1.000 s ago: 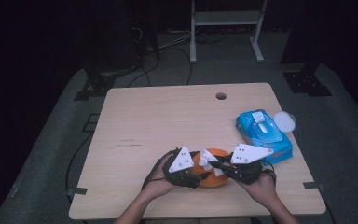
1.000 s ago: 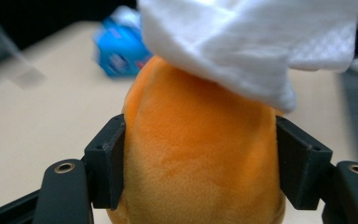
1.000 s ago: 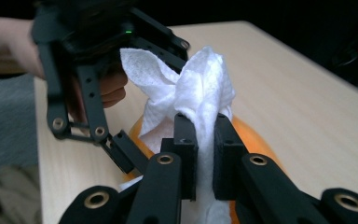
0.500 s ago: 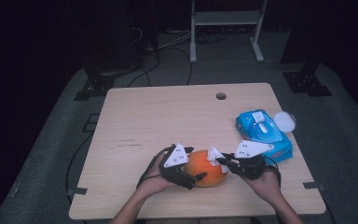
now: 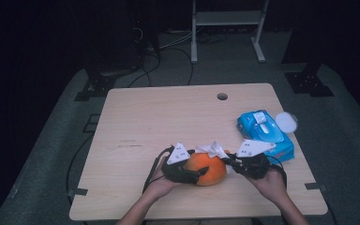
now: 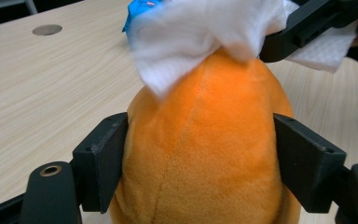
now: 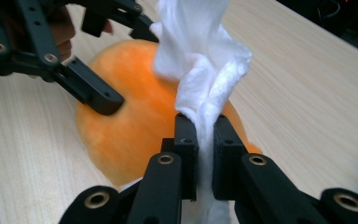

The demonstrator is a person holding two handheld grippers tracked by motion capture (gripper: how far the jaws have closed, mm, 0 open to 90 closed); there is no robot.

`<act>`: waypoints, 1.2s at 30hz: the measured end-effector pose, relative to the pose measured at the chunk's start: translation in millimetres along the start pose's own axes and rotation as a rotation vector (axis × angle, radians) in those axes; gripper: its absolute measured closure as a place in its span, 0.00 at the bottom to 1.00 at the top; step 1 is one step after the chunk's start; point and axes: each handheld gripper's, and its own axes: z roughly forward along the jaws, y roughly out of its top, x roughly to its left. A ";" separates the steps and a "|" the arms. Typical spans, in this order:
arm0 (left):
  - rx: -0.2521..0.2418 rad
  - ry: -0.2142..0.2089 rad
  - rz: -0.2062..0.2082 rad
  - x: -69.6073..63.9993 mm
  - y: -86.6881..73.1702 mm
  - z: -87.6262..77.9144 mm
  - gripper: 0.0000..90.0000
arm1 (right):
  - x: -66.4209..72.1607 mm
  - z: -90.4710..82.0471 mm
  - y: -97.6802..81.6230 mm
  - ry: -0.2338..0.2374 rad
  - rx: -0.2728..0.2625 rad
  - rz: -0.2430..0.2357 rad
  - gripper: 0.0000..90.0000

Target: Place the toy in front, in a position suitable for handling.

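An orange plush ball [image 5: 213,165] rests on the wooden table [image 5: 168,122] near its front edge. My left gripper [image 5: 198,172] has just been closing, and its pads [image 6: 103,163] now press on both sides of the plush [image 6: 200,154]. My right gripper [image 7: 205,135] is shut on a crumpled white wipe [image 7: 200,60]. It holds the wipe [image 5: 212,148] against the top of the plush, which the wipe [image 6: 191,32] drapes over in the left gripper view. The left gripper's fingers [image 7: 93,93] also show in the right gripper view.
A blue pack of wipes [image 5: 265,131] lies at the table's right edge, with a white round lid [image 5: 287,121] just beyond it. A cable hole [image 5: 222,96] sits near the far edge. The table's left and middle are bare wood.
The left gripper's jaws have come in around the plush. The right gripper has brought the wipe down and leftward onto the plush's top. Both hands sank slightly.
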 end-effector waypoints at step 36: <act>-0.022 -0.045 0.241 -14.7 0.4 0.1 0.20 | -7.4 -17.0 7.3 0.092 0.121 -0.113 0.84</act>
